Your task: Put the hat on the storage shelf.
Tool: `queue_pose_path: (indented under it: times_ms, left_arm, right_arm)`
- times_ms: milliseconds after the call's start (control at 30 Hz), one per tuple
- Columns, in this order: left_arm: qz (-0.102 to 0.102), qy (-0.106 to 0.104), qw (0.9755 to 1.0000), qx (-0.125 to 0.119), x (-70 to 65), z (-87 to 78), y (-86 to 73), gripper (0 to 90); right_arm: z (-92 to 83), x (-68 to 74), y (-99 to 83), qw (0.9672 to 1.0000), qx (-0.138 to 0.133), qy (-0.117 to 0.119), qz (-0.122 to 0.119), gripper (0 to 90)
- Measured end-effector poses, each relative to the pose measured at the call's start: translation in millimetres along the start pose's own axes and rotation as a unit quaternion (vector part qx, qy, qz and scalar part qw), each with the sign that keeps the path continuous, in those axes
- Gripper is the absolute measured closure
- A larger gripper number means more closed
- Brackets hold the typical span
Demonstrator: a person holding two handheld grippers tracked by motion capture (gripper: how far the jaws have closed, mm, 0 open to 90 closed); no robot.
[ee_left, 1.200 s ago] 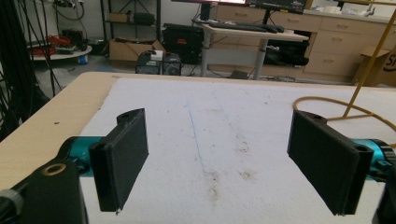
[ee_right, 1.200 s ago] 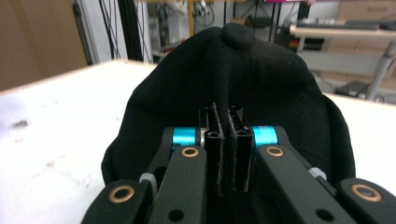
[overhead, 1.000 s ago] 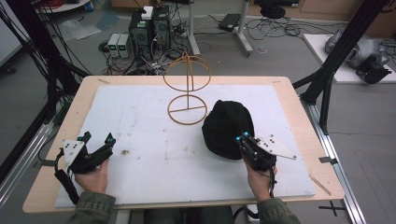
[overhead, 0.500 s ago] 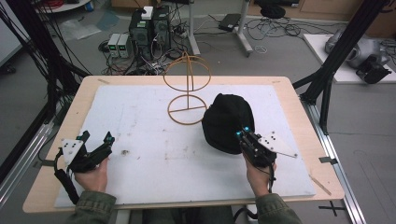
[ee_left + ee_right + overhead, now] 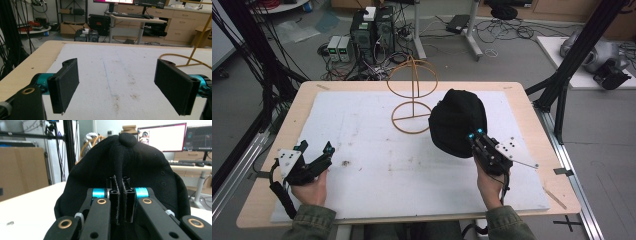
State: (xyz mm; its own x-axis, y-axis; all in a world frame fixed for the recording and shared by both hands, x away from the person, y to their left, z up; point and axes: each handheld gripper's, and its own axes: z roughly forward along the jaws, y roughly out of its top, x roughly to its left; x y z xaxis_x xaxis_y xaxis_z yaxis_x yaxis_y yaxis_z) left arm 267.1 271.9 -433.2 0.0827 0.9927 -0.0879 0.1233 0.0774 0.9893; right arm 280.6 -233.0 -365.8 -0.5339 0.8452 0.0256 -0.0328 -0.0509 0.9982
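Item: black cap (image 5: 458, 121), pinched at a fabric fold by the right gripper (image 5: 474, 135), beside the wire stand (image 5: 412, 91).
Handling: fold to be kept clamped while lifted toward the stand's dome; left gripper (image 5: 315, 147) fingers held wide, idle over the worktop (image 5: 377, 165).

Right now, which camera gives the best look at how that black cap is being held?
The right gripper view: the right gripper has its jaws pinched shut on a fold of the black cap, seen up close. The high view shows the whole cap beside the wire stand, but the grip is small there. The left gripper view looks over the white mat.
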Motion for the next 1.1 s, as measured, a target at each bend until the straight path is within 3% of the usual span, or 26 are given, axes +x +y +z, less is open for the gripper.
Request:
queue_pose_path:
  times_ms: [100, 267, 433, 633, 833, 1100]
  left_arm:
    - [-0.005, -0.008, 1.0000, -0.003, 0.0, 0.1, -0.1, 19.7]
    - [-0.008, -0.005, 0.9999, -0.008, 0.5, -0.7, 0.4, 19.6]
    - [-0.012, -0.001, 0.9999, -0.007, 2.2, -0.2, 0.4, 19.4]
    - [-0.022, 0.005, 0.9997, -0.013, 4.8, -0.2, 1.1, 19.4]
    - [-0.027, 0.003, 0.9995, -0.013, 5.5, -0.5, 2.0, 19.4]
    - [-0.029, 0.000, 0.9995, -0.014, 5.1, -0.3, 2.1, 19.4]
  right_arm:
    - [1.2, -1.7, 6.2, 0.9999, -0.010, 0.005, -0.004, 87.8]
    - [9.0, -5.0, 13.5, 0.9994, -0.030, 0.011, 0.010, 87.7]
    - [25.4, -5.3, 27.1, 0.9989, -0.040, 0.018, 0.016, 87.7]
    - [42.6, 0.8, 42.2, 0.9978, -0.056, 0.027, 0.020, 87.7]
    - [61.4, 8.7, 54.7, 0.9979, -0.056, 0.033, 0.007, 87.7]
    - [80.9, 16.7, 64.5, 0.9976, -0.061, 0.033, 0.010, 87.7]
